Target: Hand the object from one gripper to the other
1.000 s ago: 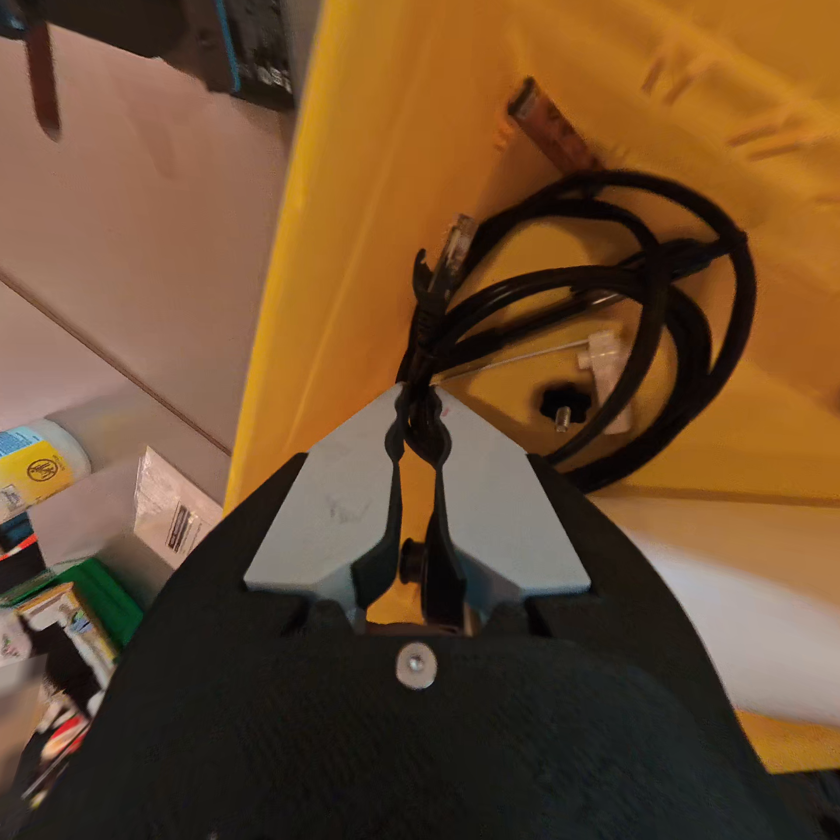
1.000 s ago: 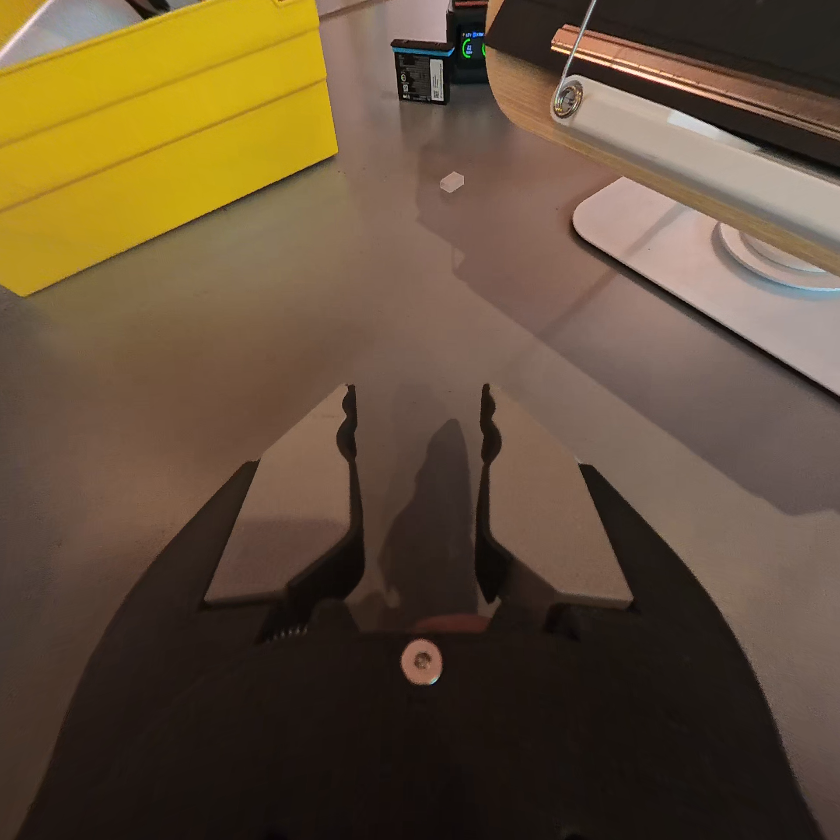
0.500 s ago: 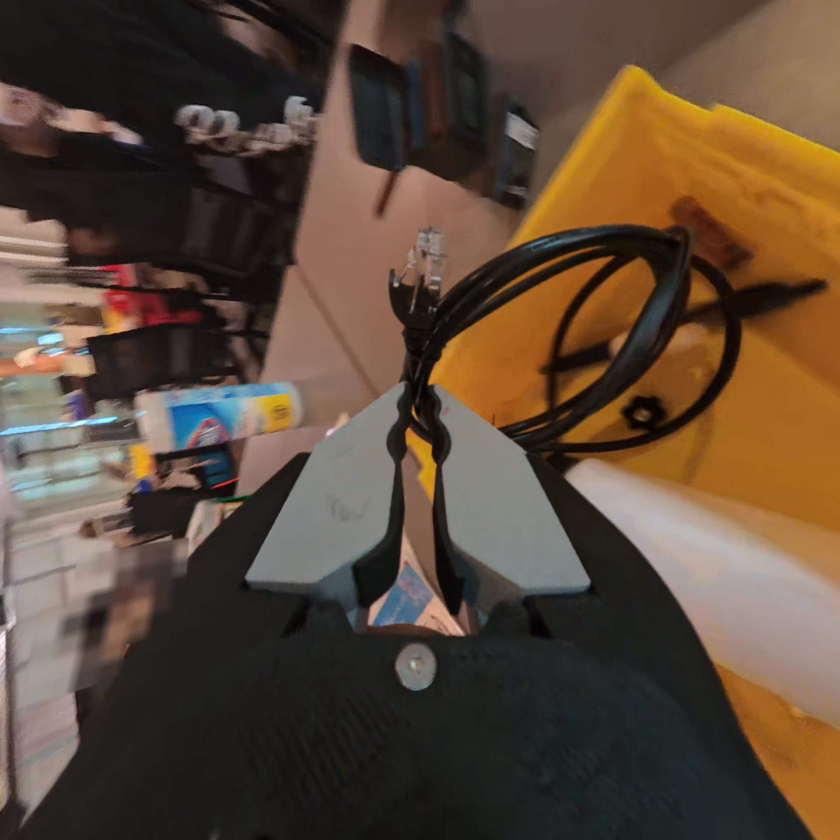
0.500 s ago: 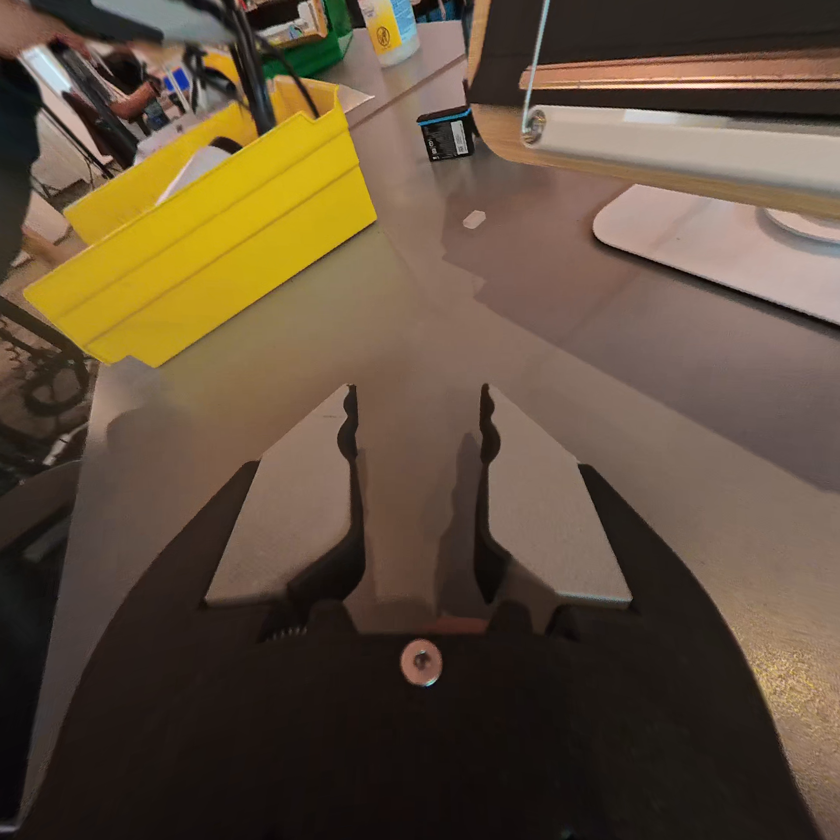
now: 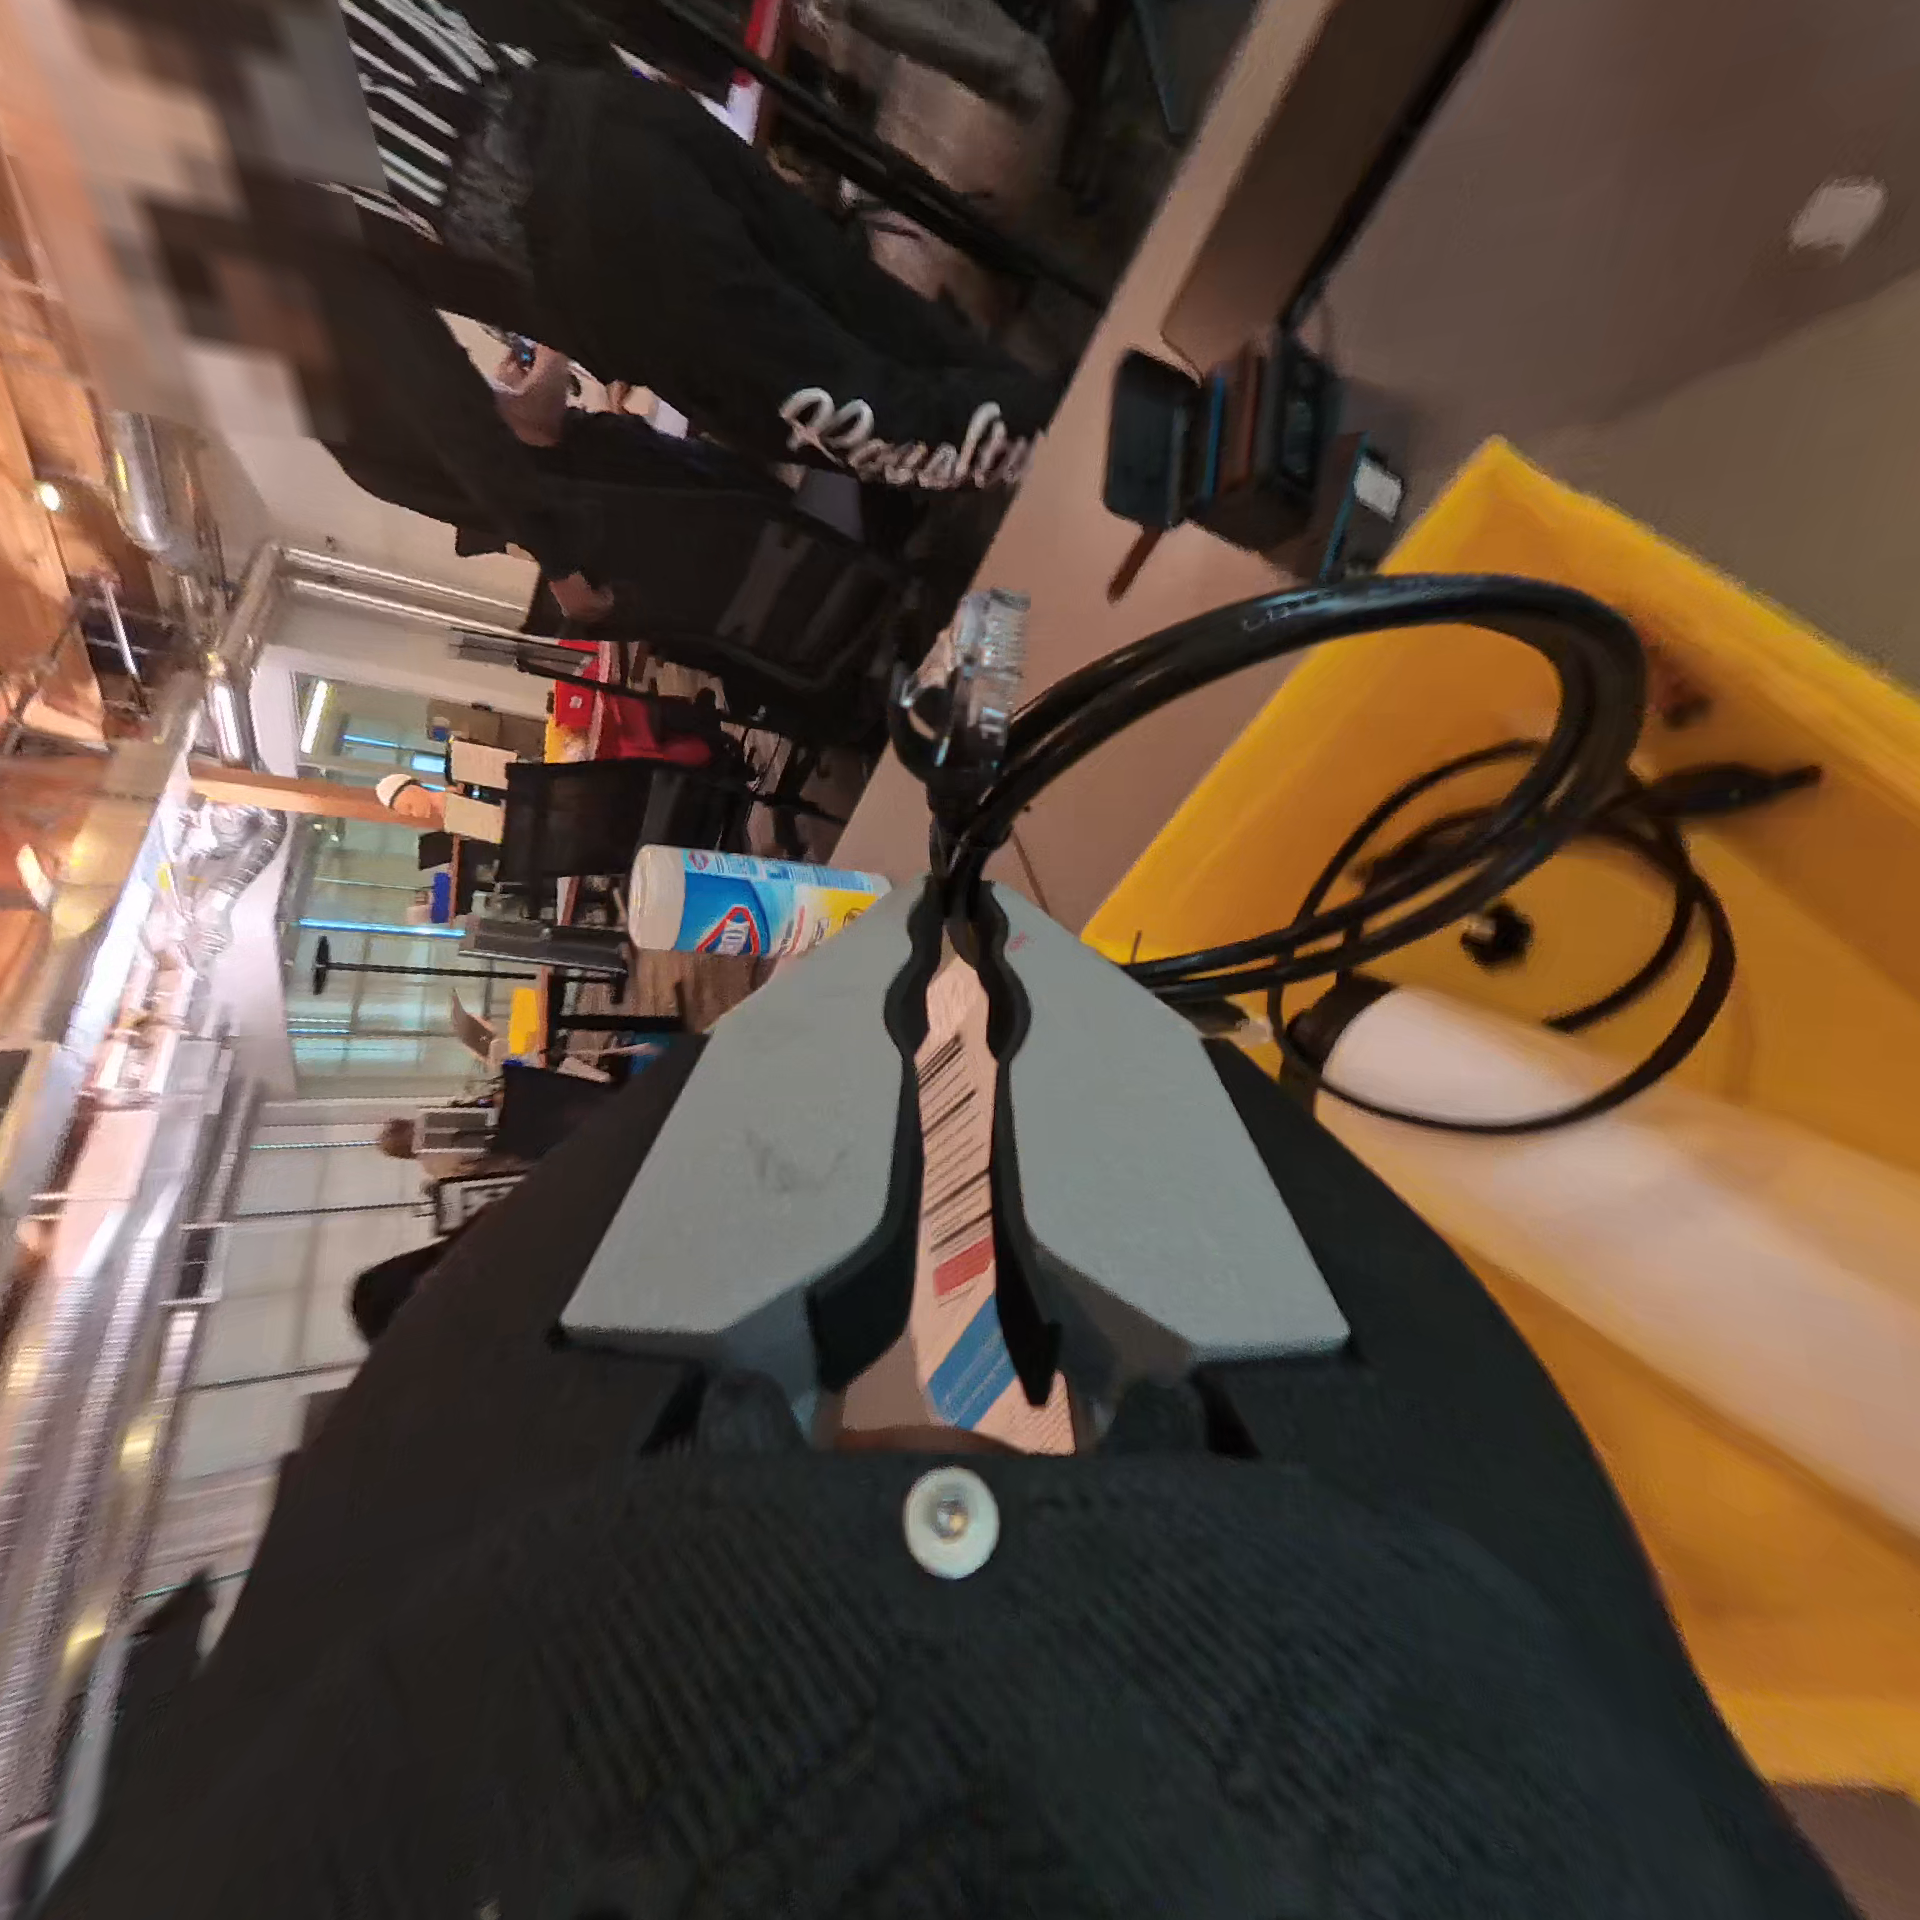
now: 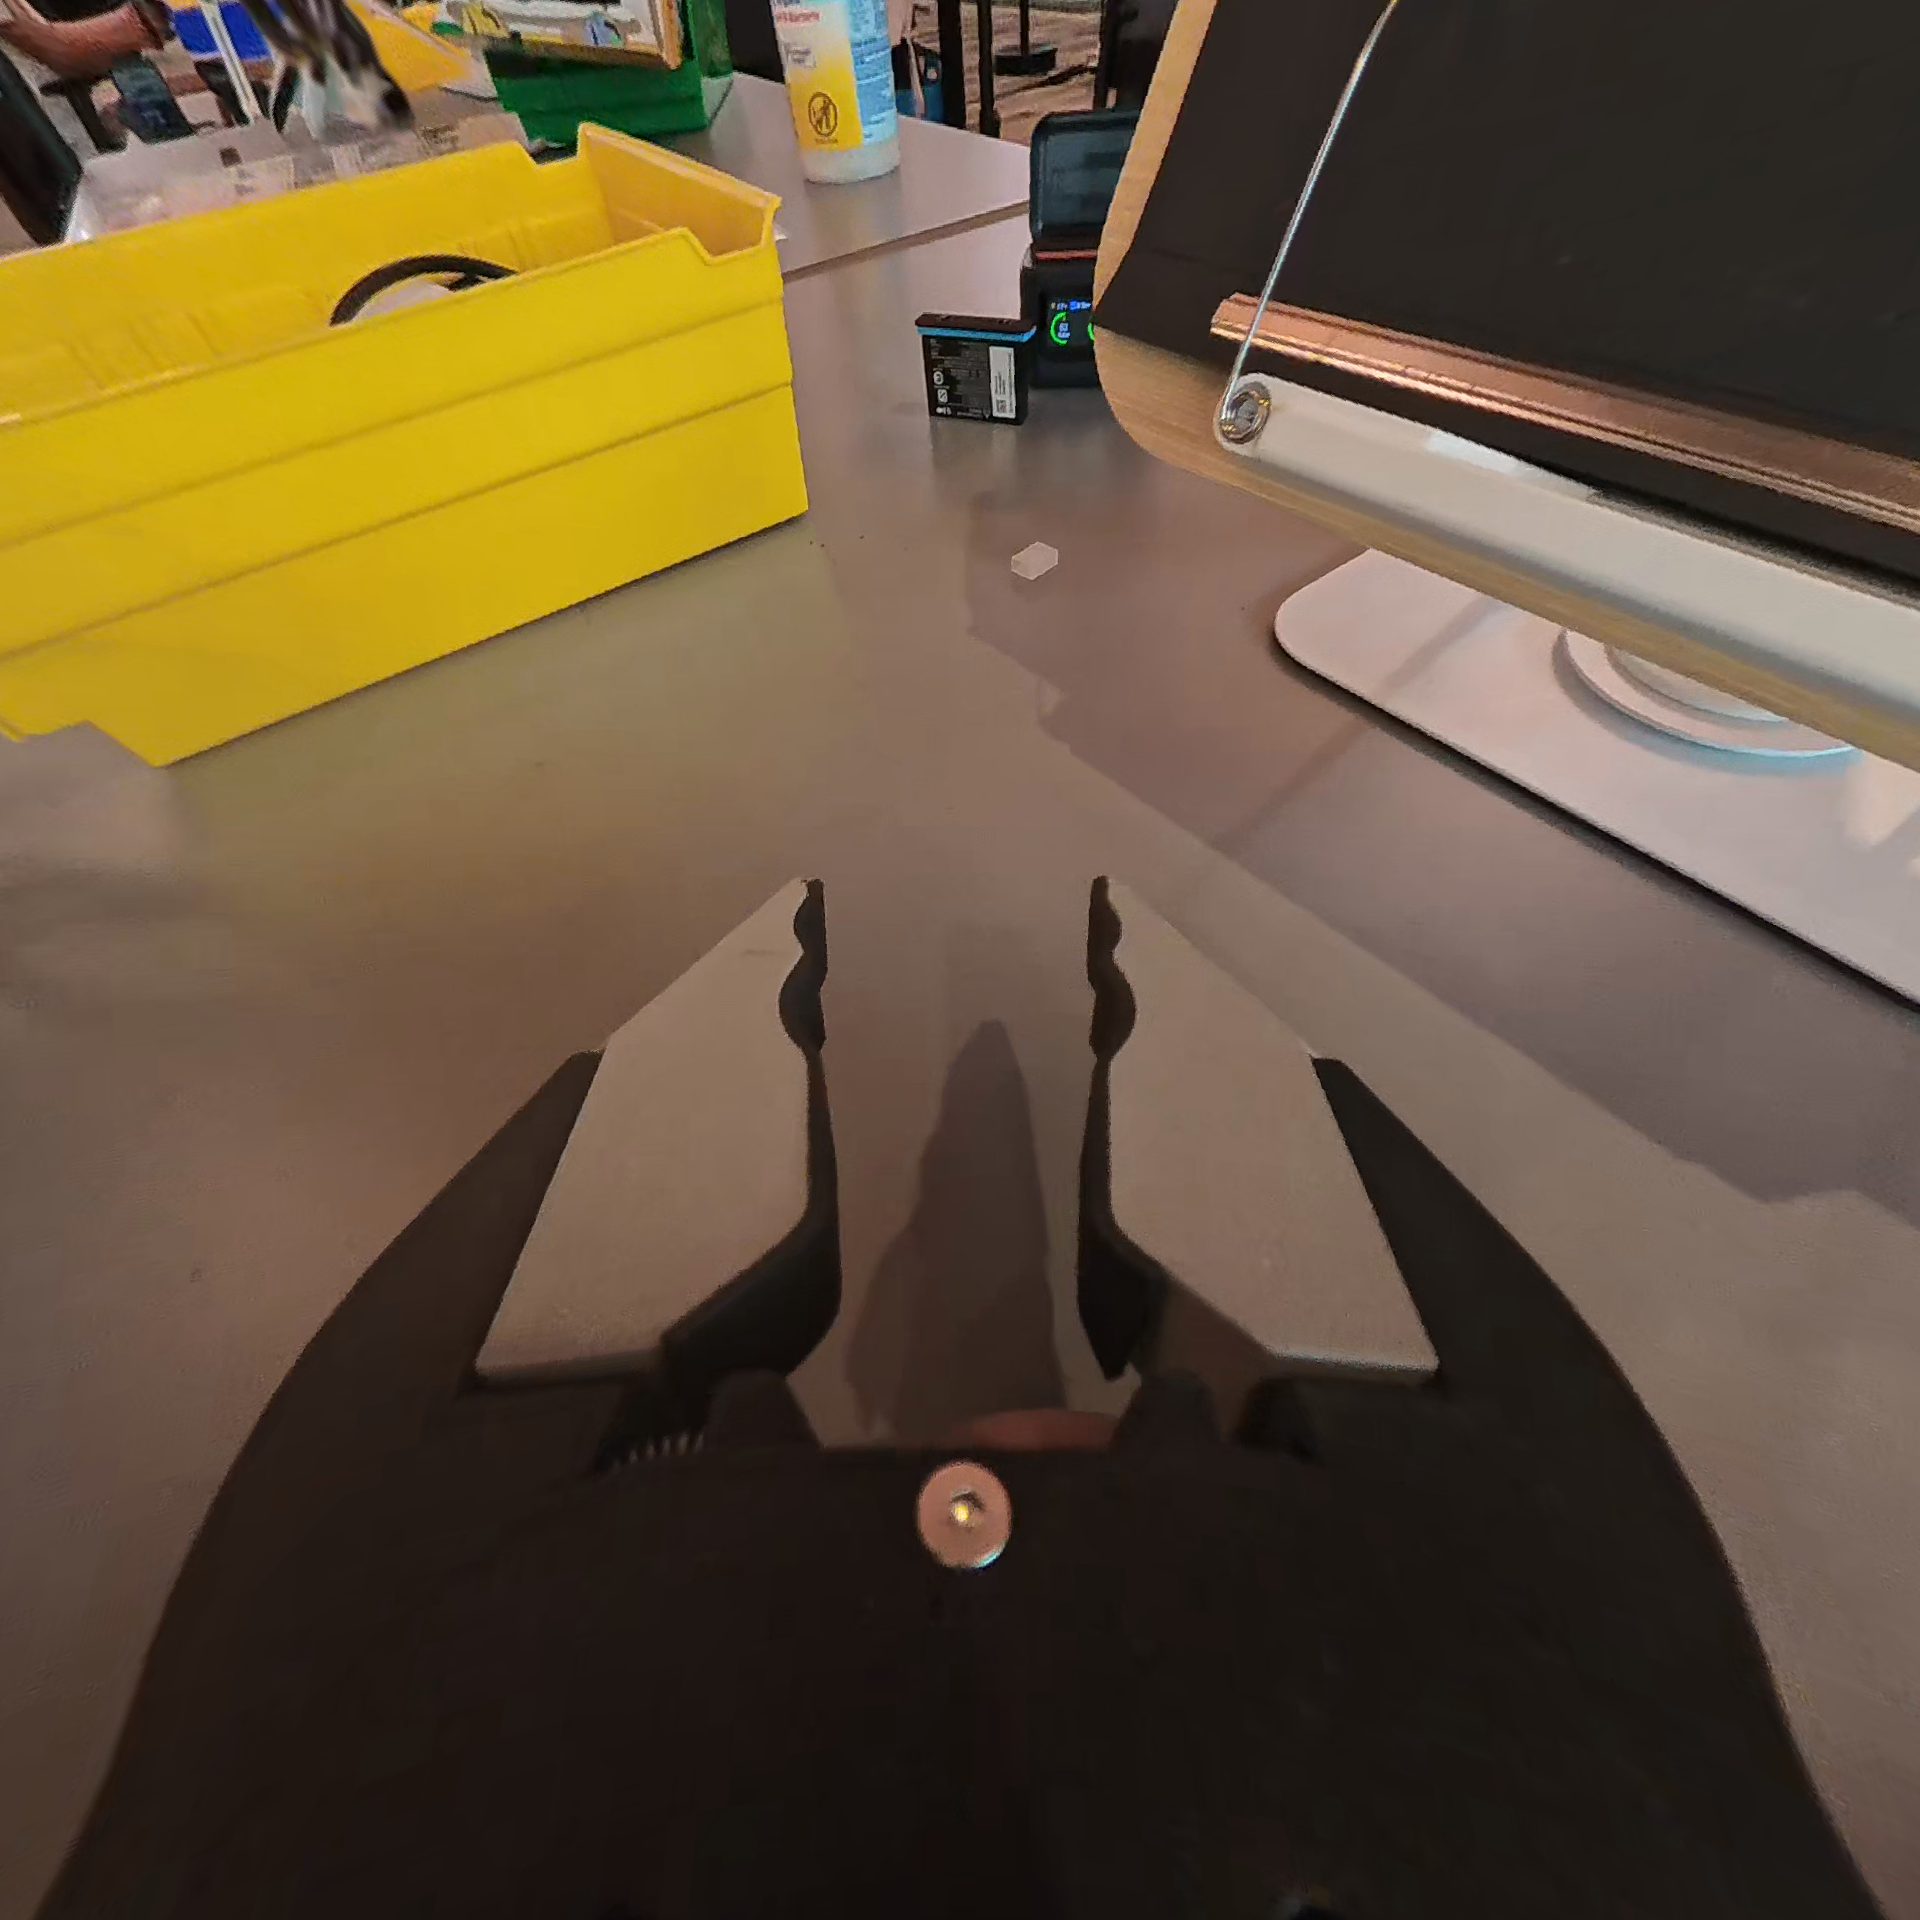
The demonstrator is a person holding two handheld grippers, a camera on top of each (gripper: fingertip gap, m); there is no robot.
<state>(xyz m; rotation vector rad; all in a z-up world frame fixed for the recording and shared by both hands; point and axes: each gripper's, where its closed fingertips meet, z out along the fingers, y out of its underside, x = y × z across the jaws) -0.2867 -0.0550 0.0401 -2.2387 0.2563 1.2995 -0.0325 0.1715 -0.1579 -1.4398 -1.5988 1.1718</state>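
My left gripper is shut on a coiled black network cable and holds it lifted above the yellow bin. The cable's clear plug sticks up past the fingertips, and its loops hang to the right over the bin. My right gripper is open and empty, low over the grey table, to the right of the same yellow bin. The left gripper with the cable shows blurred at the top left of the right wrist view.
Thin black cables, a small black knob and a white roll lie in the bin. A monitor on a white stand fills the right. Black battery packs, a small clear piece and a wipes canister stand beyond. People are in the background.
My left gripper has lifted the cable coil up out of the yellow bin and tilted toward the room. My right gripper has stayed open while its view swung left toward the bin and partly back.
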